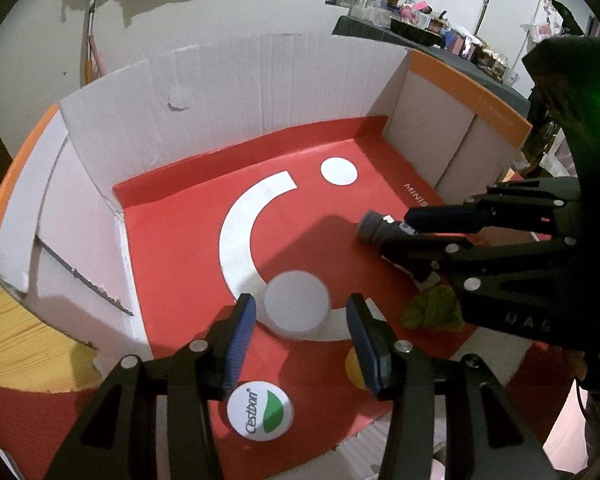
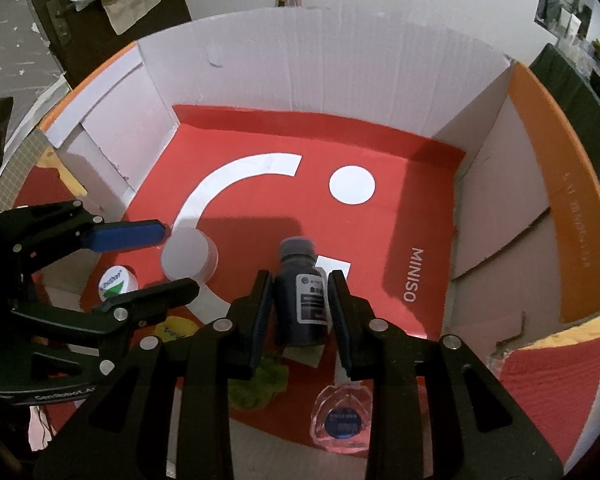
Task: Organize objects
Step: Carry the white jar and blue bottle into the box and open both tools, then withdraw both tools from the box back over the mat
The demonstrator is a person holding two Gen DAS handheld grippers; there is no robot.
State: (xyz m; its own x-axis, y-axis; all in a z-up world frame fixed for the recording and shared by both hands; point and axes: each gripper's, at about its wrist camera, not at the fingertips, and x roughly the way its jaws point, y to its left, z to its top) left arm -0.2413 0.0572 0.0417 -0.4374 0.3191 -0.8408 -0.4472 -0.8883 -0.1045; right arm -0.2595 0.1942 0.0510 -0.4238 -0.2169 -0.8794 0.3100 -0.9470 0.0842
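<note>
nearest the front edge of the red sheet (image 2: pixel 380 240) that lines the box floor lie a clear glass bottle with a blue label (image 2: pixel 342 424), a tuft of green moss (image 2: pixel 256 388) and a yellow disc (image 1: pixel 354 368) that is partly hidden by a finger. toward the front left corner of the sheet stands a small white tub with a green and white lid (image 1: pixel 260 410). the right tool (image 2: pixel 300 304) is clamped on a dark bottle with a white label (image 2: pixel 302 300), its pads pressing both sides, and the bottle points its grey cap toward the middle of the sheet; whether its base touches the sheet cannot be told. just beyond the tub, the left tool (image 1: pixel 300 320) has its fingers apart on either side of a white round jar (image 1: pixel 296 306) that stands on the white arc printed on the sheet; the pads do not press it. farther in, a white printed dot marks the sheet near its back right corner. the white cardboard box (image 1: pixel 240 80) rises behind, its wall along the back edge, with orange flaps at the left and right sides.
</note>
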